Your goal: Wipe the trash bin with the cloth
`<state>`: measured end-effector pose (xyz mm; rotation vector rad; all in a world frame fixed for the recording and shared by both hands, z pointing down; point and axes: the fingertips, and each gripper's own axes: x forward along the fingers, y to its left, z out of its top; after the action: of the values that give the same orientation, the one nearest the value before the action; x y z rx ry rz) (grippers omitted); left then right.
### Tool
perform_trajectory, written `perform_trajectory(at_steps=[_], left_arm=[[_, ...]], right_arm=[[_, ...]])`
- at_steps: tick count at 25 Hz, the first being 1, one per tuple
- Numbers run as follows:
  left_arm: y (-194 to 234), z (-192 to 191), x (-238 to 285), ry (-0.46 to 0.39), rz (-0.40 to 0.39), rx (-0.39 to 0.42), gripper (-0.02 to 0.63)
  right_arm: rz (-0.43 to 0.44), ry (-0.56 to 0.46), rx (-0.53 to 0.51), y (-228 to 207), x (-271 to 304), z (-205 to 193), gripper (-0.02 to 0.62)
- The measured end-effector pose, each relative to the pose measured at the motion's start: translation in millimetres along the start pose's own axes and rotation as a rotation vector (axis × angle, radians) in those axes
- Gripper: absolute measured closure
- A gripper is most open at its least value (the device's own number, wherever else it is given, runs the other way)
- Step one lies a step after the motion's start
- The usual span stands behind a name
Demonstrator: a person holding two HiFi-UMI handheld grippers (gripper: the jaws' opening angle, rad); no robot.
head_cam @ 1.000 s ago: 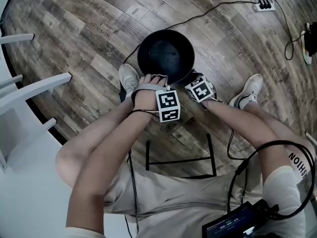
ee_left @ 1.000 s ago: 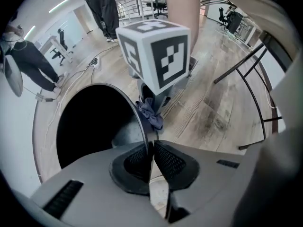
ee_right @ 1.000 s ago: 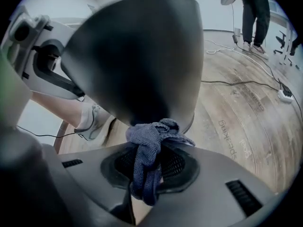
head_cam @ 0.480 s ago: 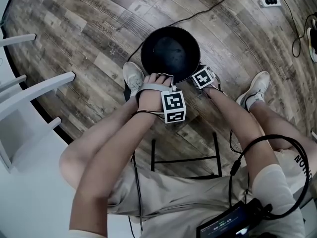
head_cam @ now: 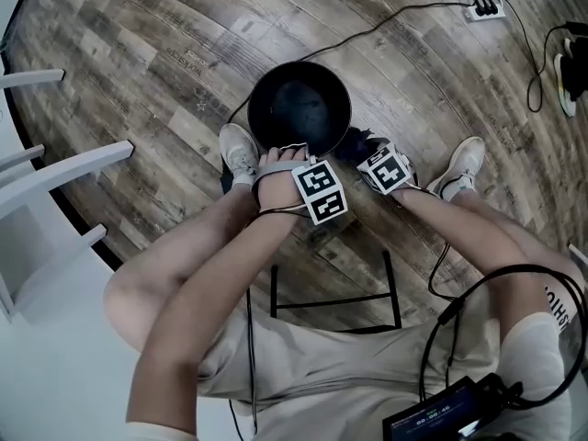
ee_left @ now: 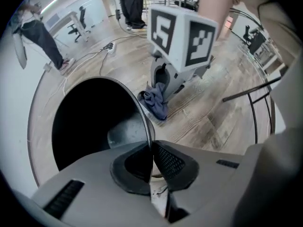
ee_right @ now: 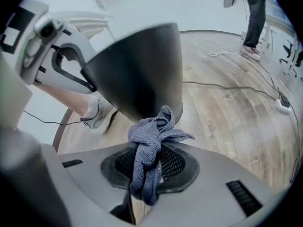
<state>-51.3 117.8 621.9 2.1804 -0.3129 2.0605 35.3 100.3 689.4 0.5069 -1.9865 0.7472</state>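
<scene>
The trash bin [head_cam: 299,108] looks thin-walled and stiff. I judge it light and apt to slide or tip on the wooden floor [head_cam: 165,53], so the rim is the place to pin it. My left gripper [ee_left: 151,148] does that, its jaws clamped on the near rim with one pad inside and one outside. The cloth [ee_right: 150,148] is soft and limp. My right gripper [ee_right: 152,167] has its jaws clenched on the bunched wad, with folds spilling above and below. The cloth sits low by the bin's right outer wall, near the base, but I cannot tell whether it presses against it.
</scene>
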Motion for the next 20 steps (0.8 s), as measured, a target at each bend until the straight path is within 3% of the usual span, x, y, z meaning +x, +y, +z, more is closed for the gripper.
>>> perform_trajectory(at_steps=[5, 8, 11, 16, 20], left_arm=[[-2.1, 16.7, -1.0, -0.009, -0.057, -0.186, 0.589], [-2.1, 19.0, -4.8, -0.031, -0.06, -0.24, 0.588], [-4.8, 17.3, -11.7, -0.078, -0.063, -0.221, 0.588], [-6.1, 1.5, -14.1, -0.065, -0.05, -0.084, 0.578], [-7.1, -6.3, -12.0, -0.044, -0.037, -0.084, 0.578]], right_arm=[[0.012, -0.05, -0.06, 8.6, -43.3, 19.2, 0.518], [-0.001, -0.052, -0.05, 15.5, -59.9, 23.5, 0.518], [0.018, -0.064, 0.004, 29.2, -71.3, 26.3, 0.518], [0.077, -0.1, 0.082, 53.8, -78.3, 41.7, 0.518], [0.101, -0.125, 0.123, 65.3, -76.5, 55.3, 0.518]])
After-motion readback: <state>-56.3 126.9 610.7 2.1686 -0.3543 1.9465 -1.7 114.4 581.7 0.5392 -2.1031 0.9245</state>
